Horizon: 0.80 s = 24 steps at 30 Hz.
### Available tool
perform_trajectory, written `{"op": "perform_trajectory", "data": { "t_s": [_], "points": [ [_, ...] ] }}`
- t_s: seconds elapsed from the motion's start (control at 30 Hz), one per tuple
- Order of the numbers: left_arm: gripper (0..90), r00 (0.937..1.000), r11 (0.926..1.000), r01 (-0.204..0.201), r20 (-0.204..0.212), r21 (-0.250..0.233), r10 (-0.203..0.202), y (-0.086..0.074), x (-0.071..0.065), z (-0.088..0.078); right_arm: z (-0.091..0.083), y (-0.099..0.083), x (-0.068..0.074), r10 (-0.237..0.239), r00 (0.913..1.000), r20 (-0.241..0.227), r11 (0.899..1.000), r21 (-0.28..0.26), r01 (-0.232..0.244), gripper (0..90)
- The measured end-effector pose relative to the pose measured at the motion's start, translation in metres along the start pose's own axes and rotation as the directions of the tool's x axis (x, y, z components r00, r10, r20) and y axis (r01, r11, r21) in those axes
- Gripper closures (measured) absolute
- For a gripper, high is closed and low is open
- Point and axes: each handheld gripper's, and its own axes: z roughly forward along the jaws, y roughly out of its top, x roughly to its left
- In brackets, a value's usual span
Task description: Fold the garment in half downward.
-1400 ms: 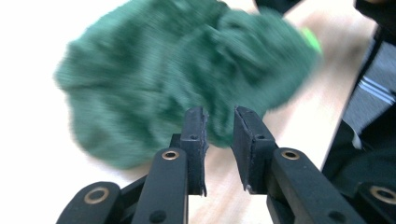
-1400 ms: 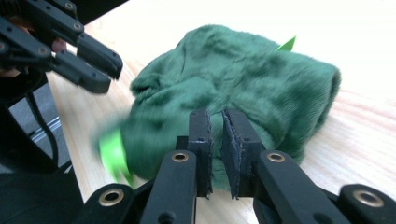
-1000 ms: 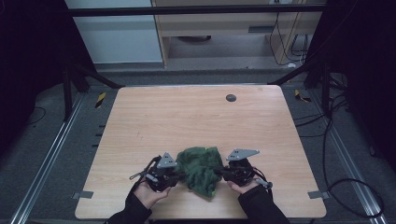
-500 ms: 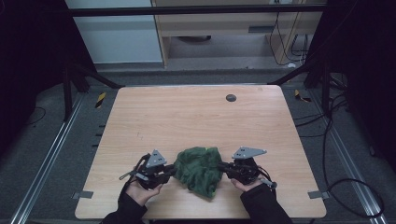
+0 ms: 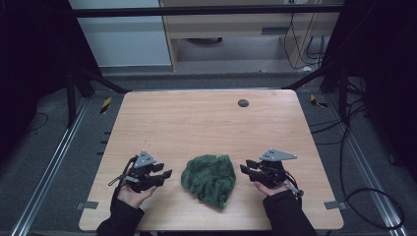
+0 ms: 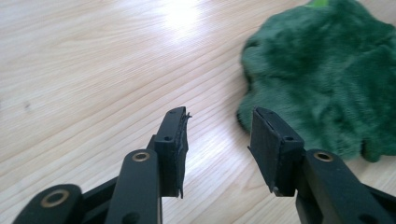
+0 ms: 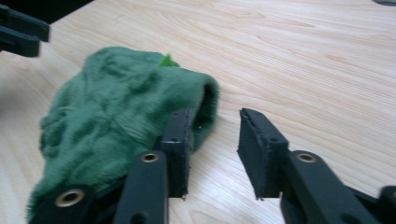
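You're holding both grippers open and empty: left gripper (image 5: 156, 173), right gripper (image 5: 252, 169). Green fleece cloth (image 5: 209, 178) is lying bunched between them near the table (image 5: 196, 118) front edge. It's probably layered, so a shallow pinch risks slipping off.

Black hand-held gripper (image 6: 219, 144) jaws (brass rivets), dark sleeves (image 5: 287, 212).

No text, label, brand, number or sign can be read anywhere in these pictures; the wooden table (image 5: 196, 123) and the green plush cloth (image 5: 209, 178) carry no lettering that shows
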Motion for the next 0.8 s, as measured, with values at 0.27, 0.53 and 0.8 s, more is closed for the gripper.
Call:
{"op": "perform_trajectory", "data": {
  "t_s": [0.27,0.53,0.8],
  "points": [
    [43.9,0.9980,0.9991,0.041,-0.048,0.009,-0.041,-0.012,0.025,-0.003,-0.006,-0.007,-0.014,0.020,0.9962,0.084,1.000,0.013,-0.021,48.7],
    [33.5,0.9942,0.9992,0.039,-0.101,0.005,-0.038,-0.021,0.038,-0.003,-0.011,-0.012,-0.028,0.051,0.9875,0.149,0.999,0.006,-0.053,32.9],
    [27.0,0.9915,0.9988,0.046,-0.122,0.014,-0.044,-0.029,0.052,-0.003,-0.013,-0.018,-0.040,0.063,0.9779,0.199,0.997,0.024,-0.070,26.4]
  ]
}}
